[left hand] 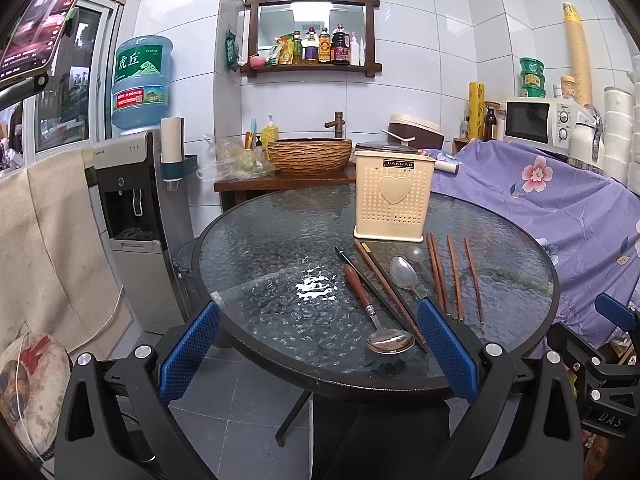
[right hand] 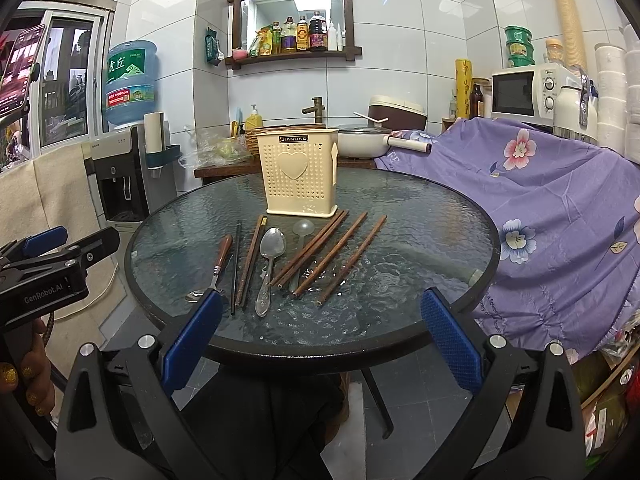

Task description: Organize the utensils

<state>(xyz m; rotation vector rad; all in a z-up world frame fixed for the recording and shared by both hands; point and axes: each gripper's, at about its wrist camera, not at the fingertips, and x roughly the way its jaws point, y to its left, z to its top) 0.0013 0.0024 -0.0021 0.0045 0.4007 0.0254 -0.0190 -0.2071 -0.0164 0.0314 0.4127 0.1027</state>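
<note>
Left gripper (left hand: 318, 346): fingers spread wide, holding nothing, hovering at the near rim of the round glass table (left hand: 256, 240).
Right gripper (right hand: 322, 338): likewise wide and empty, at the near rim, further to the right.
Wooden-handled spoon (left hand: 370, 306): closest utensil to the left fingers, bowl toward them, just inside the right-hand pad (left hand: 446, 348); long axis runs away from the fingers, slanting up-left.
Metal spoon (right hand: 269, 268): ahead of the right gripper, handle end nearest, just beyond its left-hand pad (right hand: 192, 336).
Chopsticks (right hand: 332, 256): several brown sticks fanned ahead between the right fingers, near ends pointing at them, far ends leaning right toward the holder.
Black chopstick (right hand: 236, 266): lies alongside the wooden-handled spoon, also lengthwise to the fingers.
Utensil holder (right hand: 298, 174): cream, upright, beyond all the utensils, well apart from both grippers.
Judgement: every piece lies end-on, so a grasp likely needs the jaws straddling the shaft crosswise; right gripper seems nearer the chopsticks, left nearer the wooden-handled spoon.
Progress: nothing visibly in the holder yet.
</note>
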